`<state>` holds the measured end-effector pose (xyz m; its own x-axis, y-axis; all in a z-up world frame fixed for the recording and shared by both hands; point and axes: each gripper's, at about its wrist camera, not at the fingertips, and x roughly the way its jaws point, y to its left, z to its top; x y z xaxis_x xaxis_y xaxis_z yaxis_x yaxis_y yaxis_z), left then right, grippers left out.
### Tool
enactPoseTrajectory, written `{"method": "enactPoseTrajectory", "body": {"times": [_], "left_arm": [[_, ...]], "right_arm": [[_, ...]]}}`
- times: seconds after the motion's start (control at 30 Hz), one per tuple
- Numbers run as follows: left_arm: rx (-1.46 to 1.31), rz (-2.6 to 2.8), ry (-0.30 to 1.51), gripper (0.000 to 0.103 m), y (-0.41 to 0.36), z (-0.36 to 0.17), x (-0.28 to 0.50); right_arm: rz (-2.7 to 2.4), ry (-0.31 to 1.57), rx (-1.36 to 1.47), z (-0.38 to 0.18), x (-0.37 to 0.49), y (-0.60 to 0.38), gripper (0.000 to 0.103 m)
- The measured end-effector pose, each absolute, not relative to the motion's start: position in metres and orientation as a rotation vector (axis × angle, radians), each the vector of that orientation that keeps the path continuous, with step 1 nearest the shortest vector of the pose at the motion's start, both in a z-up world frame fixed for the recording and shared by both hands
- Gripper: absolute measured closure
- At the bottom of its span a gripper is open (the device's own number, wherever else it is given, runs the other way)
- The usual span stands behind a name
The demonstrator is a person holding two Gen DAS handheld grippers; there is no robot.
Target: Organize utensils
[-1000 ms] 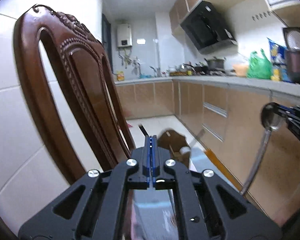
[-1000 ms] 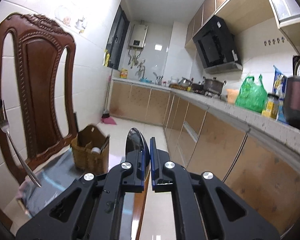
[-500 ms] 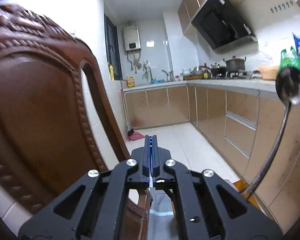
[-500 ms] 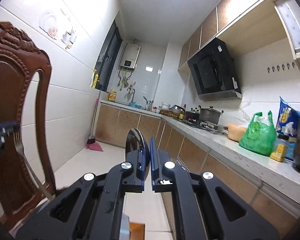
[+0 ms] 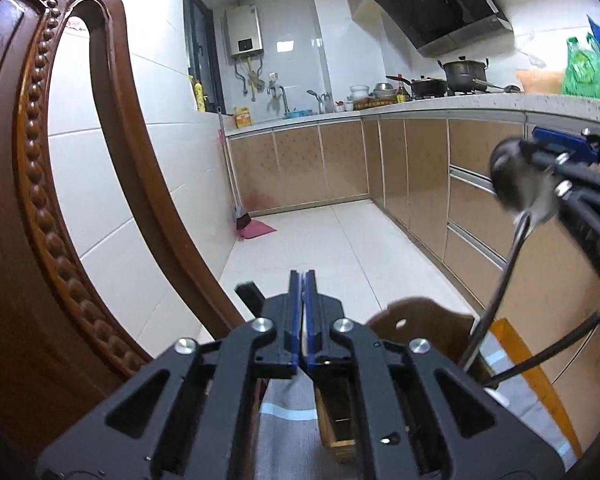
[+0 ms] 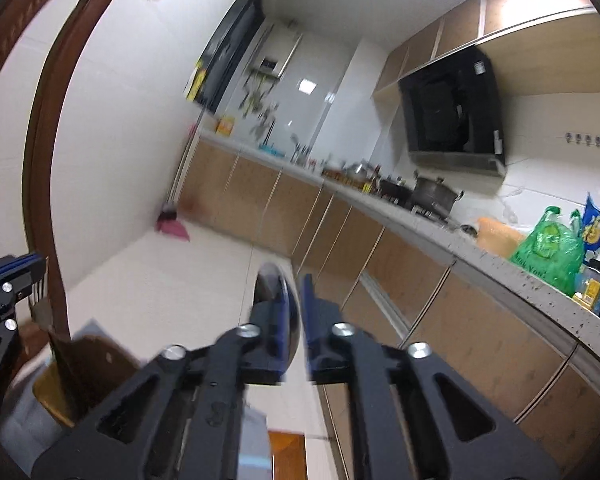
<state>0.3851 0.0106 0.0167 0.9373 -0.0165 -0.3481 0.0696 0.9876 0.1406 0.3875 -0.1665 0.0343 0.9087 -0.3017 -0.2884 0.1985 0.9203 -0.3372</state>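
While the carved wooden chair (image 5: 40, 240) fills the whole left side of the left wrist view, the wooden utensil holder (image 5: 420, 328) sits low and right of centre on a grey cloth (image 5: 284, 400) over the chair seat.

Next in size, the right hand-held gripper (image 6: 294, 294) has just been opening. The spoon (image 5: 516, 184) has its bowl between the jaws, lying against the left one, with a clear gap to the right one. Its handle slants down into the holder.

The left hand-held gripper (image 5: 304, 320) has also just been opening, and only a narrow slit shows between its jaws. In the right wrist view the fork (image 6: 40, 300) hangs tines-up at the tip of this gripper, at the left edge of the frame, and its handle drops toward the holder. Whether the pads touch it I cannot tell.

Both utensils look like thin polished metal: stiff, light and slippery. The rounded spoon bowl probably gives a poor seat for flat pads, so the neck just below it seems the surer hold. For the fork, I would clamp flat across the tines or the neck.
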Motion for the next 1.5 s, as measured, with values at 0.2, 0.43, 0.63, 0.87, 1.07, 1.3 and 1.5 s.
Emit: {"method": "enactPoseTrajectory", "body": {"times": [0.2,0.43,0.63,0.87,1.07,1.3,1.5], "left_arm": [[0.114,0.039,0.237,0.005,0.028,0.061,0.349],[0.027,-0.083,0.264,0.004,0.052,0.109,0.239],[0.057,-0.150,0.343,0.004,0.048,0.064,0.150],[-0.125,-0.171,0.452,0.004,0.056,-0.002,0.107],[-0.026,-0.182,0.553,0.004,0.017,-0.053,0.089],[0.041,-0.231,0.656,0.004,-0.004,-0.090,0.086],[0.026,-0.216,0.654,0.004,0.002,-0.089,0.092]], "right_arm": [[-0.238,0.272,-0.142,0.065,0.351,-0.187,0.010],[-0.125,0.162,-0.005,0.116,0.217,-0.213,0.003],[-0.061,0.216,0.083,0.086,0.141,-0.218,0.003],[-0.053,0.263,0.190,0.023,0.072,-0.220,0.003],[-0.053,0.373,0.169,-0.036,0.048,-0.202,0.003],[0.006,0.496,0.077,-0.069,0.058,-0.179,0.003],[-0.008,0.494,0.094,-0.073,0.055,-0.185,0.003]]}}
